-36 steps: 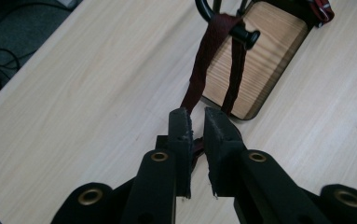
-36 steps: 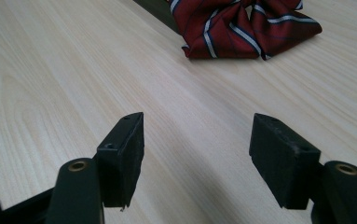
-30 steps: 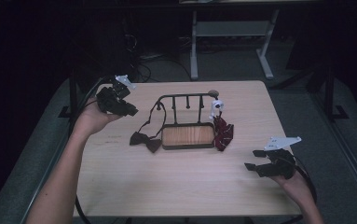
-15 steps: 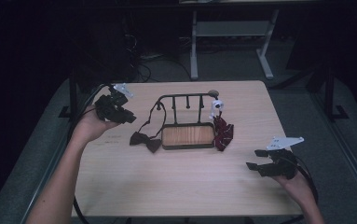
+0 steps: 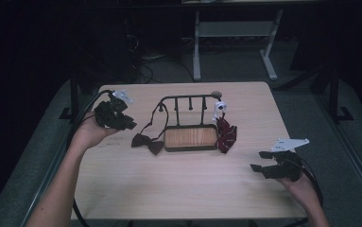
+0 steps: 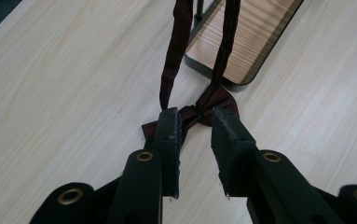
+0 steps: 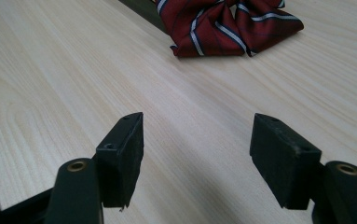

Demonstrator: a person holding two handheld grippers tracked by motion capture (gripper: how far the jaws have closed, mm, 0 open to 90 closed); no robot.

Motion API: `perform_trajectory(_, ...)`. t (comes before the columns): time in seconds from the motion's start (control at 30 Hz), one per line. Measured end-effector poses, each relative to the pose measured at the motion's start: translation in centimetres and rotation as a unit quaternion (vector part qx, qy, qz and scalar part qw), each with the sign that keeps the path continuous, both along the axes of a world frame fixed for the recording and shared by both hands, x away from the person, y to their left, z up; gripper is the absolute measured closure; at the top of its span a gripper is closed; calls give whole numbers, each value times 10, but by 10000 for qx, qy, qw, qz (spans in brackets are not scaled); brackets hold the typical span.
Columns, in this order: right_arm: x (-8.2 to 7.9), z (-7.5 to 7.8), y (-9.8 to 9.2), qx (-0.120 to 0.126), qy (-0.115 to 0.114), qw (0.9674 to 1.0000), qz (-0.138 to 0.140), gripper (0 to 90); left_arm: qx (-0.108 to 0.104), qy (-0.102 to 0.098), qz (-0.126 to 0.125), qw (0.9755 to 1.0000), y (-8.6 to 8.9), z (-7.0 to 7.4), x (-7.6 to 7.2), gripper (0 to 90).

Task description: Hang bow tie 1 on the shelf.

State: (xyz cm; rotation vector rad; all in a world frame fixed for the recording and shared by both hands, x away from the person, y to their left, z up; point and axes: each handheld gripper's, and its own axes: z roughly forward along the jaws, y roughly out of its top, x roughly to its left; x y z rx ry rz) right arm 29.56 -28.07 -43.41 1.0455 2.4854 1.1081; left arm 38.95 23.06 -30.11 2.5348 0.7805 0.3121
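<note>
The left tool (image 5: 122, 124) hung over the worktop (image 5: 178, 189) well to the left of the stand (image 5: 190, 137), a black wire rack with a row of pegs rising from a wooden tray base. In the left gripper view the left tool (image 6: 195, 126) pointed at the dark bow tie (image 6: 199, 114), which lay flat on the worktop just off the stand's left front corner (image 6: 241, 46). Its two strap ends ran up from the knot toward the stand's rail. The jaws stood a narrow gap apart and had just been opening; the knot showed in the gap beyond the tips, but the pads pressed on nothing. In the high view the dark bow tie (image 5: 146, 142) sat touching the stand's left edge, its strap looped over the left end of the rail.

The right tool (image 5: 267, 164) rested low near the worktop's right front, well away from the stand, its jaws spread wide with bare wood between them. In the right gripper view the right tool (image 7: 197, 140) faced the striped bow tie (image 7: 234, 25), red with thin pale and dark stripes, lying against the stand's right end. A small white object (image 5: 220, 108) hung at the rail's right end above that tie (image 5: 226, 135).

No brand, label or writing could be read on anything.
</note>
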Motion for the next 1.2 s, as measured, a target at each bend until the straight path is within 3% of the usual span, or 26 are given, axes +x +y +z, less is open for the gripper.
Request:
perform_trajectory(0.47, 0, 0, -1, -24, 11, 10000, -56, 348, 57, 13, -72, 10000, 0, -12, -10, 704)
perform_trajectory(1.2, 0, 0, -1, -30, 10, 10000, -71, 348, -34, 1, -154, 9999, 2, -34, -33, 660)
